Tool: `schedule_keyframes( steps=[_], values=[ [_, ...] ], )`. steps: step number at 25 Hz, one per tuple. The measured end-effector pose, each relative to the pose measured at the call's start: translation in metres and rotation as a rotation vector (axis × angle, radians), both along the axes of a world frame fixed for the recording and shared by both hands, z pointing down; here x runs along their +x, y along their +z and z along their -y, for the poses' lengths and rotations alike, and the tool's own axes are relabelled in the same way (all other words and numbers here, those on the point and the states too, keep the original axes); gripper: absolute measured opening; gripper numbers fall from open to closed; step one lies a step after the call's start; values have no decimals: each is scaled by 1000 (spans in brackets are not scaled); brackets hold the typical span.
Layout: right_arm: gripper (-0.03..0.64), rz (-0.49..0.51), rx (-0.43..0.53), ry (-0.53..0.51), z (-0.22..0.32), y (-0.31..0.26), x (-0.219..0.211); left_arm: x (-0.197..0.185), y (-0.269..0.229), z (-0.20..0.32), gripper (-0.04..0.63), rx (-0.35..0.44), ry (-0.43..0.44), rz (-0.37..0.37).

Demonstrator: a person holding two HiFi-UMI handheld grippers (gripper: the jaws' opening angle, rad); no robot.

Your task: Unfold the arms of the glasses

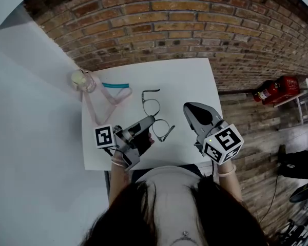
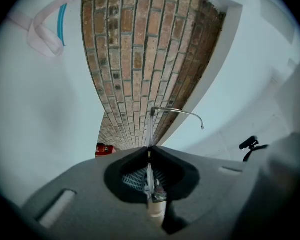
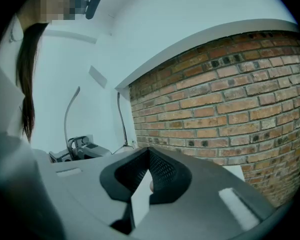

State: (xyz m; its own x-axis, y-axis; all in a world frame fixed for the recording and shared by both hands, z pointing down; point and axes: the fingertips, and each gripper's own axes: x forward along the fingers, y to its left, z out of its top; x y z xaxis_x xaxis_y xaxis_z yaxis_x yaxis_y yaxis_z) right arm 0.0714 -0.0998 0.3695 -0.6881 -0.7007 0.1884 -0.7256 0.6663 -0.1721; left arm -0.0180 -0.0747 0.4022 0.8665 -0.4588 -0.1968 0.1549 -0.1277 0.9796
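A: Glasses [image 1: 156, 118], where are they?

B: Over the middle of the white tabletop [image 1: 195, 76], slightly toward its near edge. Whether they rest on it or hang just clear, I cannot tell.

A: How do they look?

B: Thin dark wire rim with two roundish clear lenses, one farther and one nearer. At the far end an arm sticks out to the right, square to the front. In the left gripper view that arm [image 2: 177, 112] juts right and its tip hooks downward. A second dark bar slants by the near lens's right side.

A: What grips them?

B: The left tongs [image 1: 151, 120] come in from the left and are pinched tight on the frame. Their own view shows the thin wire edge-on between the closed jaws [image 2: 149, 153].

A: And the right tongs [image 1: 187, 106]?

B: Just right of the glasses, apart from them, jaws pressed together on nothing [image 3: 149, 150].

A: Anything farther out?

B: A pale pink strap [image 1: 100, 106] and a teal strip [image 1: 115, 85] lie at the far left of the tabletop. A brick wall [image 1: 195, 19] stands beyond.
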Motion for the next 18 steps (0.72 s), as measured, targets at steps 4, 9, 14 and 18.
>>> schedule_keyframes(
  steps=[4, 9, 14, 18],
  values=[
    [4, 2, 1, -9, 2, 1, -3, 2, 1, 2, 23, 1, 6, 2],
    [4, 1, 6, -21, 5, 0, -7, 0, 0, 6, 23, 4, 3, 4],
    [3, 3, 14, -24, 11, -2, -12, -4, -2, 12, 23, 12, 4, 3],
    [5, 8, 20, -24, 15, -3, -15, -5, -4, 16, 23, 15, 9, 4]
  ],
)
